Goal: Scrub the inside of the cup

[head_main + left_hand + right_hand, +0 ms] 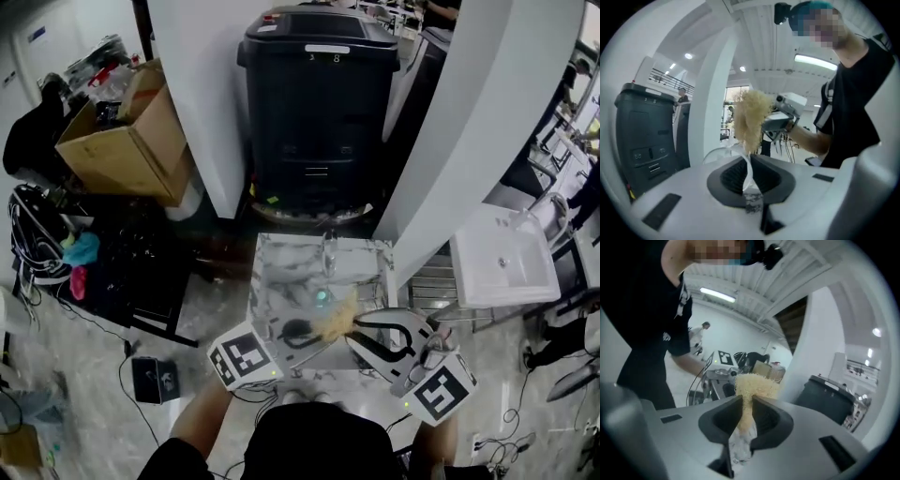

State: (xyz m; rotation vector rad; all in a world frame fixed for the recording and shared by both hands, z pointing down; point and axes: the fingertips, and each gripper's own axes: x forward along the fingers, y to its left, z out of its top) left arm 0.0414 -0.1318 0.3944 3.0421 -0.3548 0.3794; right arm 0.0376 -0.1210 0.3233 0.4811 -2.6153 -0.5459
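Left hand-held gripper (749, 164): clenched on the thin clear wall of the cup (747, 171), pinching it at the rim. That's a narrow bite, so I'd expect the cup to pivot if you push hard sideways.

Right hand-held gripper (746, 411): grasping the fibrous scrubber (754, 385) by its lower half, and the bushy end sticks out past the jaws. Good, that's the working end.

Scrubber sits at the cup's mouth, right beside the pinched wall. I can't tell how deep it reaches into the cup; the clear wall is hard to read.

Marble counter (281, 272) lies under the cup, and the black bin (319, 103) stands well beyond the cup.

How I'd run the scrub:
- Drive the bushy end straight down along the cup's axis to the bottom, then sweep round the wall.
- Push toward the pinched side of the cup, not away from it, so the load goes into the left jaws and doesn't lever the rim out.
- Use short strokes and twist from the right wrist; don't move the cup.
- Watch that the right jaws don't knock the cup's rim. If they do, the scrubber is gripped too far up.
- If the cup starts to tilt, rest its base on the counter under it.
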